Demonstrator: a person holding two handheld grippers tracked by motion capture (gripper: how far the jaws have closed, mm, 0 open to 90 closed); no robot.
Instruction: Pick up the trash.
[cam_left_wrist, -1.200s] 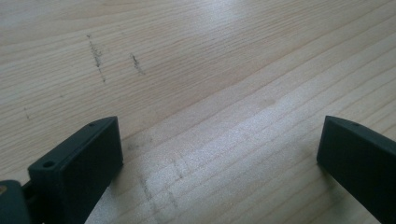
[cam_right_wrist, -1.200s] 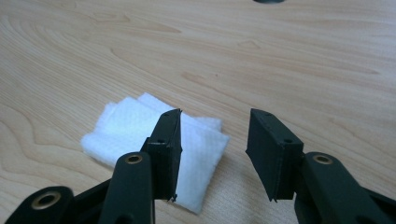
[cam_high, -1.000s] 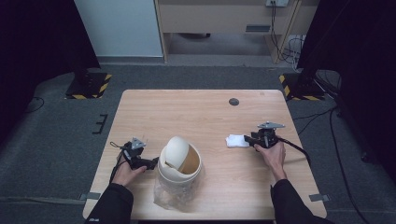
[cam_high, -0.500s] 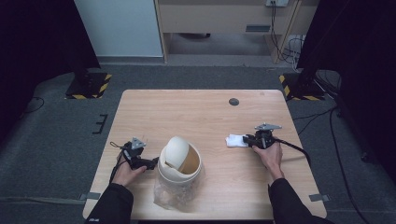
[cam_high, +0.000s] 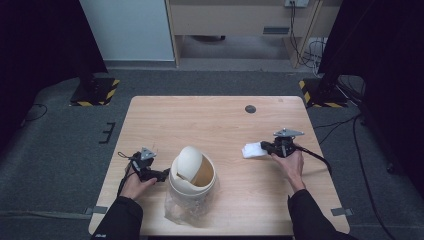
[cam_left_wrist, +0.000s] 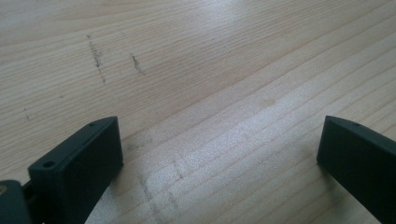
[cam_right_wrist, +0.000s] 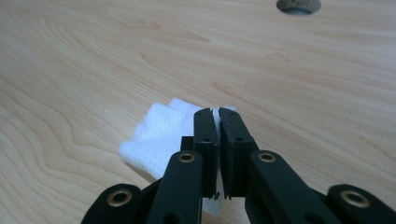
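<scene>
Near the tabletop's (cam_high: 220, 120) right edge: right gripper (cam_right_wrist: 218, 114) clamped on white tissue (cam_right_wrist: 159, 133), thin pinch at one corner, liable to tear or slip on lifting. Near left edge: left gripper (cam_left_wrist: 219, 154) wide, empty. Beside it: swing-lid bin (cam_high: 192, 175), opening narrow, tissue liable to snag. Against earlier frames: unchanged.

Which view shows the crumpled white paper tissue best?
The right gripper view: the crumpled white paper tissue sits close, pinched in the right claw. The high view shows it small; the left gripper view faces bare wood.
</scene>
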